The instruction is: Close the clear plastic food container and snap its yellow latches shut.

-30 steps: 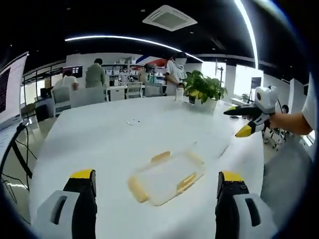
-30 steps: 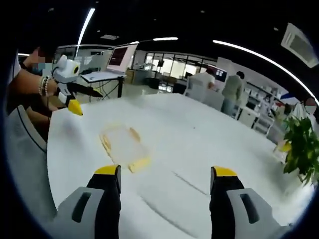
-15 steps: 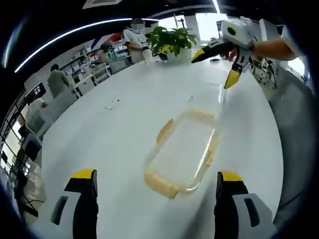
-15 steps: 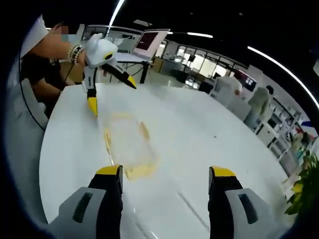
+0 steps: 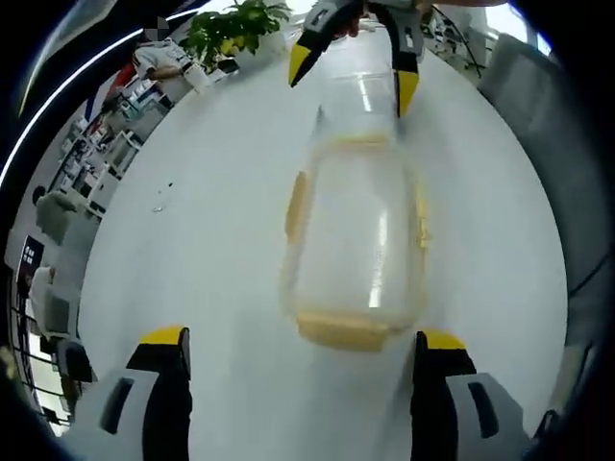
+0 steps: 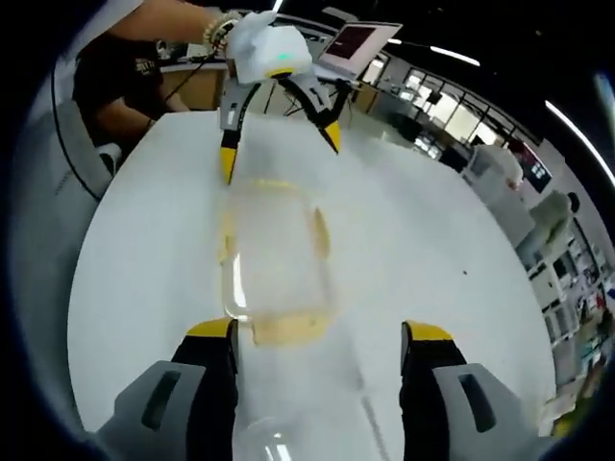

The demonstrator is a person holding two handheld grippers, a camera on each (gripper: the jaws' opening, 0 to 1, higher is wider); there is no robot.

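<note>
— On the big white table (image 5: 192,240), what's nearest the left hand-held gripper (image 5: 298,351)?

— Its own two yellow-tipped jaws, spread wide, holding nothing. Just beyond them lies the clear rectangular plastic food container (image 5: 356,235), its near short end carrying a yellow latch (image 5: 341,329). Two more yellow latches run along the long sides. I can't tell whether the lid is fully seated.

— And past the container?

— The right hand-held gripper (image 5: 348,72) faces back from the far end, jaws also parted wide, one tip on either side of that end and closed on nothing. In the right gripper view it's the mirror of that: the container (image 6: 274,254) just ahead of its jaws, then the left hand-held gripper (image 6: 279,144) opposite, in the person's hand. Further off there's a leafy green potted plant (image 5: 231,27) at the table's edge, then office desks.

— What could spoil it from here?

— I'd say sliding. The box looks light and the tabletop slick, so pressing one latch without bracing the opposite end could shove the container away. Pushing on a lid that sits crooked could leave a latch half caught, or pop another corner up.
</note>
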